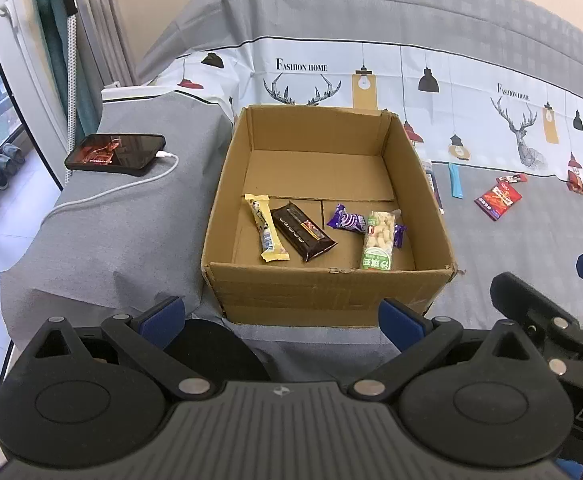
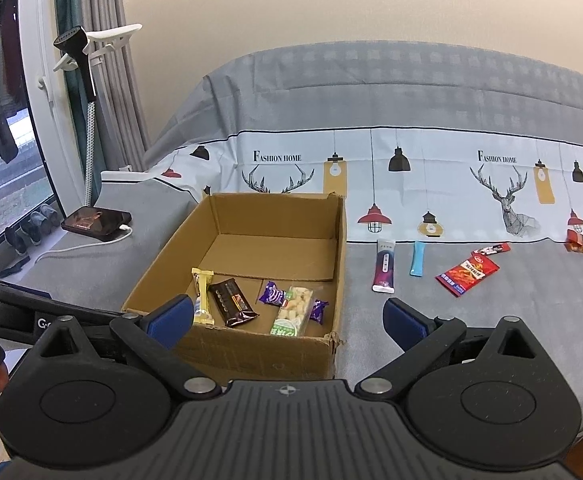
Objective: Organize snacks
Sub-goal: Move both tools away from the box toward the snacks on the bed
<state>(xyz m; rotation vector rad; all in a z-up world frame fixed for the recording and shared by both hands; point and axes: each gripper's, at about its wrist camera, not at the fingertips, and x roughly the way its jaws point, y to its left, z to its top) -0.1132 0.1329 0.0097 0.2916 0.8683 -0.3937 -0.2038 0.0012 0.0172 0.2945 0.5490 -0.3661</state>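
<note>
We see a plain brown open cardboard box (image 1: 331, 292) on a grey bedspread (image 2: 471, 320) with a white printed band (image 2: 431, 192) of black antlered deer, red, black and yellow lamps. In the box we find a pale yellow wrapped bar (image 1: 266, 228), a dark brown chocolate packet (image 1: 303, 232), a purple swirled candy wrapper (image 1: 347, 221) and a clear-and-green puffed snack bar (image 1: 379, 240). Outside we note a maroon-and-white sachet (image 2: 384, 266), a light blue stick (image 2: 417, 258) and a red snack pouch (image 2: 467, 273), perhaps with orange print.
</note>
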